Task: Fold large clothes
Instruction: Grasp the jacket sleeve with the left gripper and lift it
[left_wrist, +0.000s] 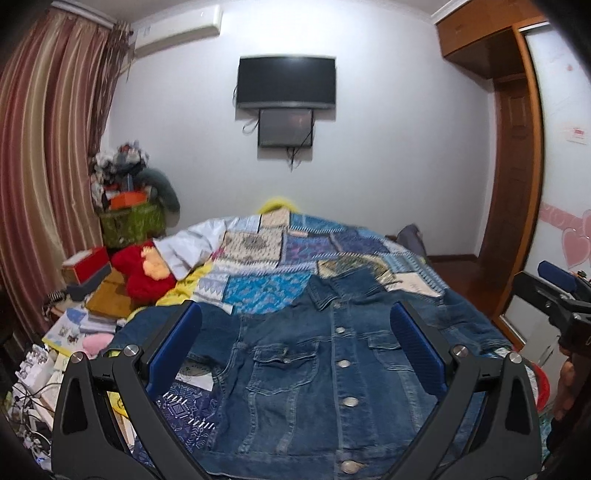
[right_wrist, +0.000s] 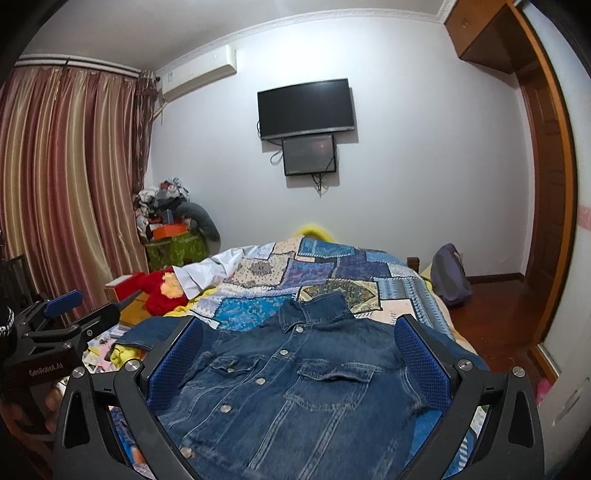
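Note:
A blue denim jacket lies front up and buttoned on the patchwork bedspread, collar toward the far wall, sleeves spread to both sides. My left gripper hovers above its lower half, open and empty. In the right wrist view the jacket fills the lower middle, and my right gripper is open and empty above it. The right gripper also shows at the right edge of the left wrist view; the left gripper shows at the left of the right wrist view.
A white garment lies on the bed's far left. A red plush toy, boxes and papers crowd the floor left of the bed. A grey backpack sits at the right. A TV hangs on the far wall; curtains hang at the left.

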